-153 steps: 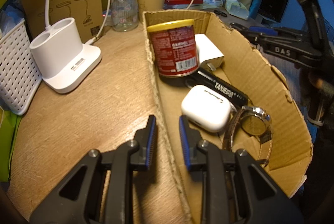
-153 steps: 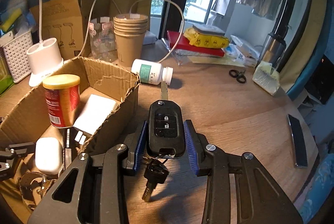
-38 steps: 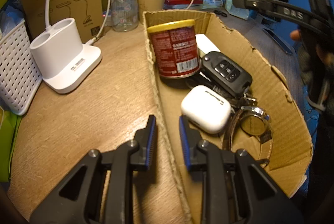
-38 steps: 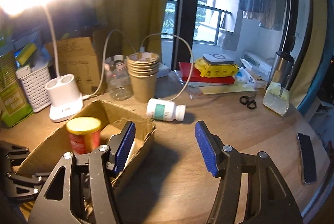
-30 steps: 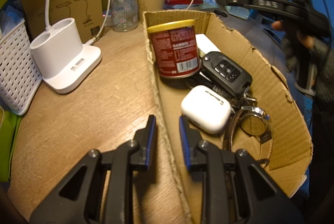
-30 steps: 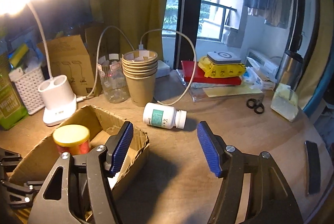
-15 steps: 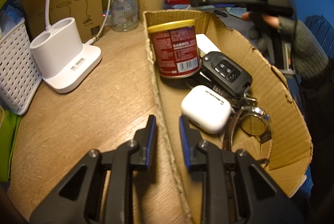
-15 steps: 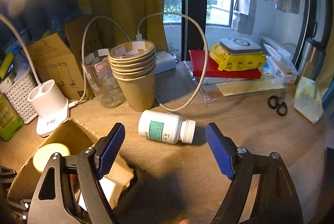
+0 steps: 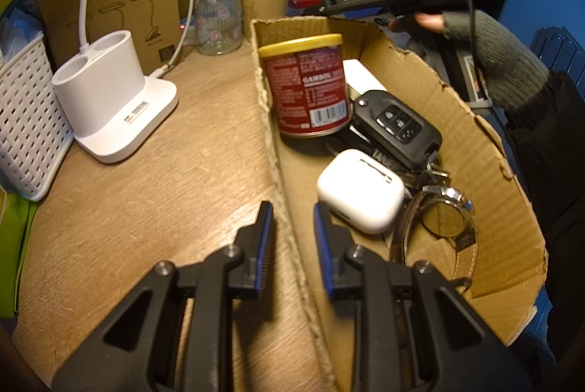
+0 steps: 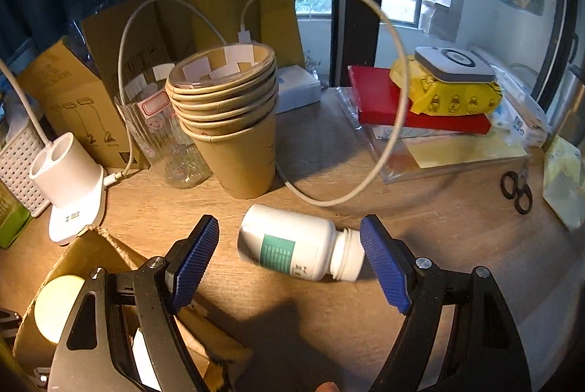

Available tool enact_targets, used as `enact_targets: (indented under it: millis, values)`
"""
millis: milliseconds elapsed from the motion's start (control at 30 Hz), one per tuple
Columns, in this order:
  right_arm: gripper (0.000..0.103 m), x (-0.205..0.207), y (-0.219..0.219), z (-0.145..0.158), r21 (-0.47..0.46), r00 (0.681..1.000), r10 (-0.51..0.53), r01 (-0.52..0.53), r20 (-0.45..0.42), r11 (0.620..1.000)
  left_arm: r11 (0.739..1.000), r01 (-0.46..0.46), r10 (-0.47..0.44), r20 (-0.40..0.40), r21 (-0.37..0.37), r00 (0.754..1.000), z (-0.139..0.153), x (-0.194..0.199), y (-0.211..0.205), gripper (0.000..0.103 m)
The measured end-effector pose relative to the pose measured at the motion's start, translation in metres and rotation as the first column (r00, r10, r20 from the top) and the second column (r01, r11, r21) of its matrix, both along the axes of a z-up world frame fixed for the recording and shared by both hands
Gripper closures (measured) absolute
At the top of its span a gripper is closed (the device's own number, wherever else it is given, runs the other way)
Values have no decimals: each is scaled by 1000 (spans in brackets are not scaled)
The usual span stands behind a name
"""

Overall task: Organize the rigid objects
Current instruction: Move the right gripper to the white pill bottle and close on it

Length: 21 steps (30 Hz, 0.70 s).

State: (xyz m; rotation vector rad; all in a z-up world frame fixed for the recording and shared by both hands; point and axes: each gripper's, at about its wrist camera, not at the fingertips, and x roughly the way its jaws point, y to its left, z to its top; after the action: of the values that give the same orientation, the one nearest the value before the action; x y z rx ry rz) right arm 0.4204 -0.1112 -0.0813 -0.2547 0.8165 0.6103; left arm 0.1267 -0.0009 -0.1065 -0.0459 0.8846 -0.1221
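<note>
My left gripper (image 9: 290, 231) straddles the near wall of the box (image 9: 486, 151), one blue pad outside over the table (image 9: 146, 209) and one inside, the jaws drawn in on the cardboard edge that runs up between them. Whether the pads actually press the wall I cannot tell from this angle, but they stand about as narrow as they go.

Inside the box, the red can (image 9: 310, 87) stands upright at the far end against the left wall. Beside it lies the key fob (image 9: 396, 127), resting over a dark flat thing I cannot make out. The white case (image 9: 360, 189) lies nearer to me, touching the fob's edge, and the watch (image 9: 444, 216) lies just right of the case.

My right gripper (image 10: 289, 258) hangs above the table beyond the box's far corner, its jaws spread wide and holding nothing; they widened a moment ago and now stand level. The bottle (image 10: 299, 242) lies on its side on the table between the pads, cap toward the right pad, which stands just beside the cap; the left pad is clear of the bottle's base. From the left wrist view, the gloved hand (image 9: 486, 52) grips that tool above the box's far right rim.

Behind the bottle stand the cups (image 10: 230, 121), with a cable (image 10: 395, 121) looping past them.
</note>
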Motion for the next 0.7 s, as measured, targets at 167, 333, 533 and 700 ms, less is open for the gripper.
enact_targets:
  millis: [167,333,533,700]
  values:
    - [21,10,9,-10,-32,1000,-3,2,-31,999,1000,-1,1,-1,-1,1000,-1,0,1,79]
    - [21,12,-7,-12,-2,998,-37,37,-52,999,1000,1,-1,-1,-1,1000,-1,0,1,79]
    - [31,8,-26,-9,19,998,-52,53,-45,998,1000,1,-1,0,2,1000,-1,1,0,79]
    - [32,15,-15,-10,28,997,43,-41,-68,999,1000,0,0,0,0,1000,-1,1,0,79]
